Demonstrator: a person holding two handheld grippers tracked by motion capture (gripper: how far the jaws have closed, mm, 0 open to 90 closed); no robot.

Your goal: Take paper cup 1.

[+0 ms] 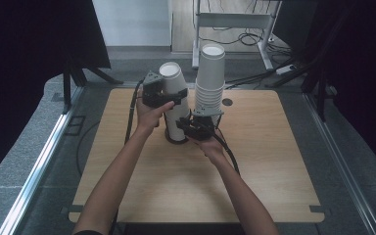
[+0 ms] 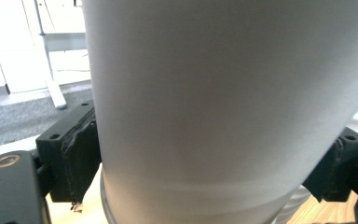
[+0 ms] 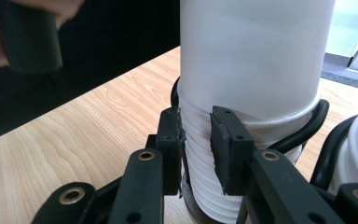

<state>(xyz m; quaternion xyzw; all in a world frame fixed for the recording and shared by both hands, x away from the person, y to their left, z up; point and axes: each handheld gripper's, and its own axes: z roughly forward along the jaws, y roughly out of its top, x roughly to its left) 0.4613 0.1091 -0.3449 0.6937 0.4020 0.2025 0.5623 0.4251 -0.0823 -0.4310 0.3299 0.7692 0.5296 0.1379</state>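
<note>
Gripping the upturned white paper cup [image 1: 172,81] across its body, the left gripper [image 1: 169,94] had a black pad pressed against each side of the cup, as the left gripper view showed, with the cup's wall [image 2: 223,107] between the two pads. That cup sat at the top of the left stack of cups [image 1: 176,120], tilted a little to the left, above the wooden table [image 1: 274,161]. Lower down, the right gripper [image 1: 196,125] pinched the ribbed rims at the stack's foot; in the right gripper view its jaws stood narrow, closed on a fold of the nested rims [image 3: 198,154], and a black ring [image 3: 307,126] circled the stack just behind them. Just beside it on the right stood a second, taller stack of cups [image 1: 210,78], upright on the table, with its own black ring [image 3: 335,140] partly seen at the edge of the right gripper view.
</note>
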